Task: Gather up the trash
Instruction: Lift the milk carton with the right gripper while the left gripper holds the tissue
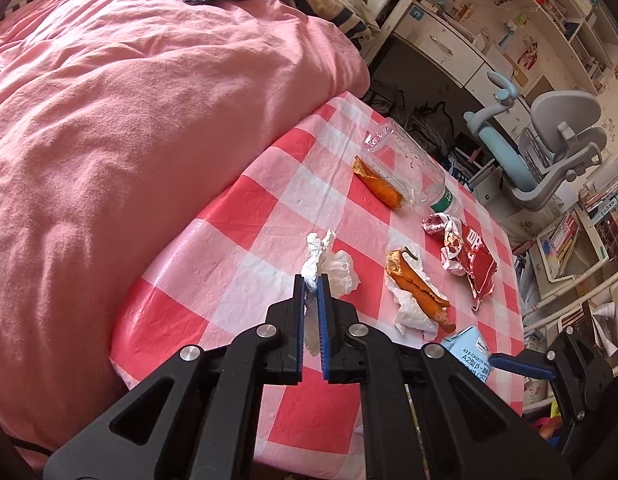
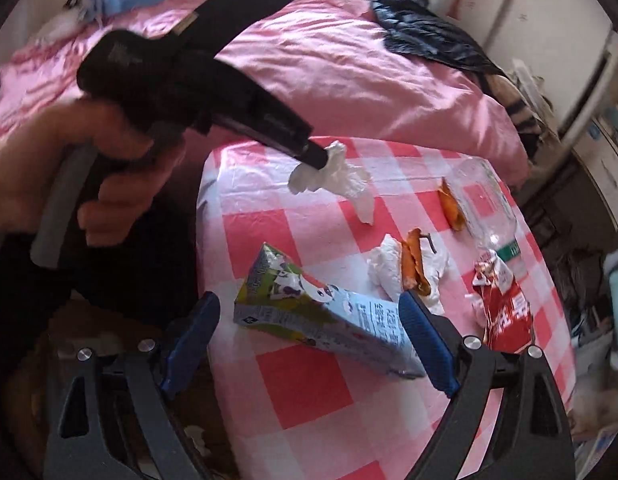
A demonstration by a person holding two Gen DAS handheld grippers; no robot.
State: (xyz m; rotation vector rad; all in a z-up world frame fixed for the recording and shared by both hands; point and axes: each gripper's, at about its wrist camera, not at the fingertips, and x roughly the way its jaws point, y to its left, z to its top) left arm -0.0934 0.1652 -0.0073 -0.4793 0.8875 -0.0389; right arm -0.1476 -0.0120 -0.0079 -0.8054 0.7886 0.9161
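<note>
Left gripper (image 1: pixel 311 285) pinches a crumpled tissue (image 1: pixel 329 264) above the checked tablecloth (image 1: pixel 245 208) — right gripper (image 2: pixel 309 320) gapes wide around a milk carton (image 2: pixel 321 316).

Two peels (image 1: pixel 377 184), two tissues (image 1: pixel 329 264), one bottle (image 1: pixel 409 164), one carton (image 2: pixel 329 320).

Home bedroom: pink duvet (image 1: pixel 149 120), desk chair (image 1: pixel 557 148), bookshelves (image 1: pixel 565 240).
</note>
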